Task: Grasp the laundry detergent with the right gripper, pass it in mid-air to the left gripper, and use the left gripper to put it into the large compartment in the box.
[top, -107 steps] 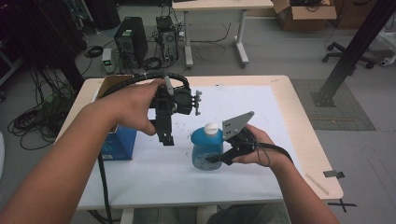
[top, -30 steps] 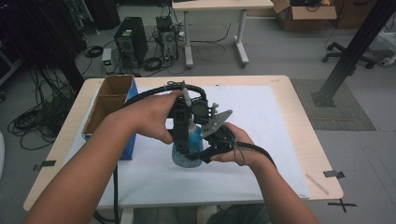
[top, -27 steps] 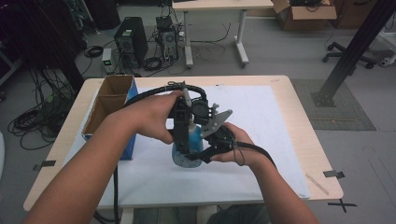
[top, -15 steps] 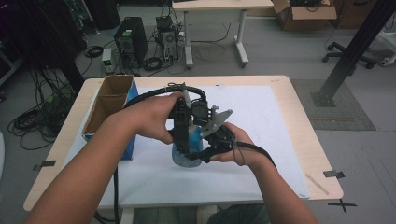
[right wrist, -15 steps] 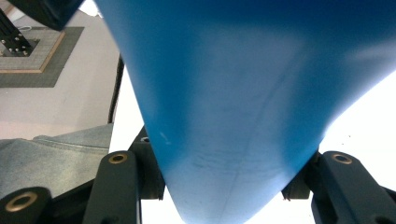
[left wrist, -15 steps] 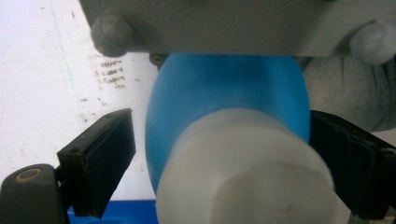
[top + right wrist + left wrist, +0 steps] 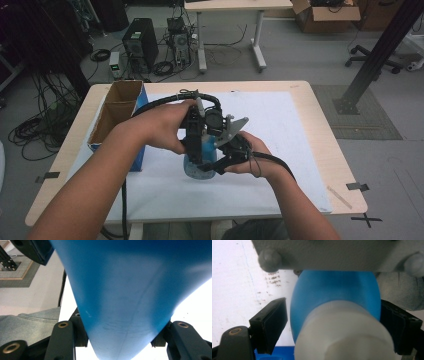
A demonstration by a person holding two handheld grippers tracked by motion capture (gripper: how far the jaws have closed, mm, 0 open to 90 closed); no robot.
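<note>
Compared with the earliest high view, where the left gripper (image 7: 200, 150) hung above and apart from the translucent blue plastic bottle with a white screw cap (image 7: 199, 167), that gripper is now down over the bottle's top. Its jaws have just been closing, with the white cap (image 7: 342, 332) between them. In the left gripper view the left pad (image 7: 273, 322) stands just clear of the bottle's blue shoulder and the right pad is close against it; whether they already press I cannot tell. The bottle has also shifted leftwards on the white paper sheet (image 7: 280, 125) since that earliest view.

Going left to right from the bottle as landmark: the open brown-and-blue cardboard box (image 7: 117, 112) stands near its left, beside the left forearm. The bottle itself stands upright on the sheet, nearer the front edge of the wooden table (image 7: 320, 115) than the back. Touching its right flank is the right gripper (image 7: 222, 162), clenched on the lower body; in the right gripper view the blue wall sits wedged between both black jaws. Right of the bottle the sheet lies bare up to the table's right edge, and behind it bare sheet runs to the back edge.
</note>
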